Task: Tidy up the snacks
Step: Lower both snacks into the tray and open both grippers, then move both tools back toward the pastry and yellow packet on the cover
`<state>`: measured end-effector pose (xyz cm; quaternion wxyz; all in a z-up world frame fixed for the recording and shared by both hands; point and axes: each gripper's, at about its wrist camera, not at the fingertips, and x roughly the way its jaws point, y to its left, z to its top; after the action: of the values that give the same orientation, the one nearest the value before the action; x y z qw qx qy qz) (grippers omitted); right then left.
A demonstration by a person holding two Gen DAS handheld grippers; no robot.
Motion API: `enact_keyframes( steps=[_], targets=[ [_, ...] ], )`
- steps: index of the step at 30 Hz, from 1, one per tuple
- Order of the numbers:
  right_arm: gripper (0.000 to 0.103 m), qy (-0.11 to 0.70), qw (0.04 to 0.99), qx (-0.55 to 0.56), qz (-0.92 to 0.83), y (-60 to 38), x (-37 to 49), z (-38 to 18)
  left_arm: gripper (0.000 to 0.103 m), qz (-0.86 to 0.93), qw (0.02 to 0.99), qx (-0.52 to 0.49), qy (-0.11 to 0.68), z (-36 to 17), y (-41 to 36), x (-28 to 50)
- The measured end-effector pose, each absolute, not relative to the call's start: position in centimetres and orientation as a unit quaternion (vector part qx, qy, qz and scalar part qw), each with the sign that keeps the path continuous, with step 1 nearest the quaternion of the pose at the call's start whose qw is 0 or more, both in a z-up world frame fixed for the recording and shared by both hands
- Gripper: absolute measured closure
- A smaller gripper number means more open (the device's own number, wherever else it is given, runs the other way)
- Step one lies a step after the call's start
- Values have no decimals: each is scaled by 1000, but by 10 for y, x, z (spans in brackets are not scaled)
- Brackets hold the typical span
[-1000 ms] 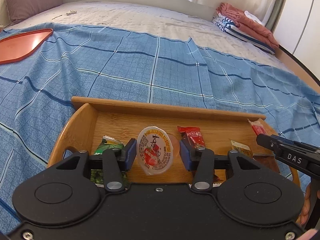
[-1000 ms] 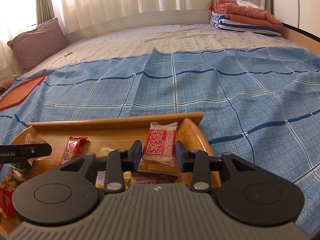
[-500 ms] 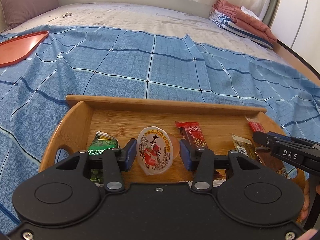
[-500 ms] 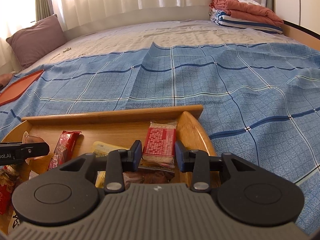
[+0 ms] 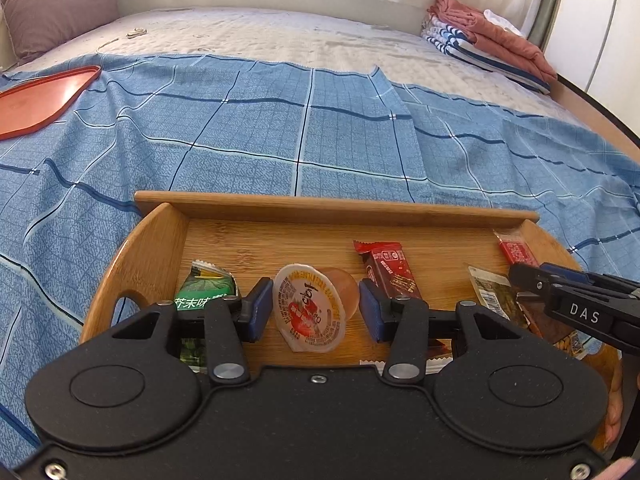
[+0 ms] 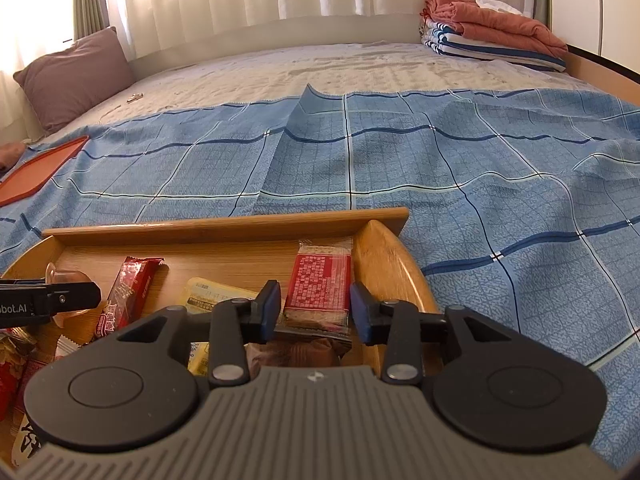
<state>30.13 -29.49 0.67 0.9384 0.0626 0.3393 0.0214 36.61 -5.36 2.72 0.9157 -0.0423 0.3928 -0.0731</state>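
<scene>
Blue checked sheet beyond the wooden tray lies bare up to the orange tray far left and folded blankets far right. Tray's back wall and curved ends fence in crowded snacks; only the far-left floor is bare.

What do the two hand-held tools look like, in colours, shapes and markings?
The left tool has a smooth black body with two round discs, black finger arms with silver pivot screws, and blue pads. The right tool is alike, but its body is ribbed grey. Seen from the left camera, its finger carries white letters "DAS"; the left one's side reads "bot.AI" in the right camera.
</scene>
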Motion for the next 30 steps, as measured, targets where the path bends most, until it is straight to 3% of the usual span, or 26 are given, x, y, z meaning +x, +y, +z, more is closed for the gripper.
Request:
enact_keyframes(
  steps=[4, 6, 14, 23, 30],
  targets=[
    [45, 338, 939, 61, 23, -295, 298, 9, 49, -87, 918, -55, 383, 33, -51, 361],
    [45, 335, 940, 62, 23, -296, 295, 13, 38, -88, 920, -53, 378, 38, -51, 358],
    [29, 314, 948, 51, 26, -291, 270, 34, 18, -121, 931, -27, 343, 62, -51, 325],
    [15, 283, 958, 23, 31, -276, 216, 54, 15, -157, 937, 24, 312, 80, -47, 263],
    [12, 266, 961, 60, 37, -276, 165, 58, 13, -165, 941, 38, 294, 88, -39, 214]
  ],
)
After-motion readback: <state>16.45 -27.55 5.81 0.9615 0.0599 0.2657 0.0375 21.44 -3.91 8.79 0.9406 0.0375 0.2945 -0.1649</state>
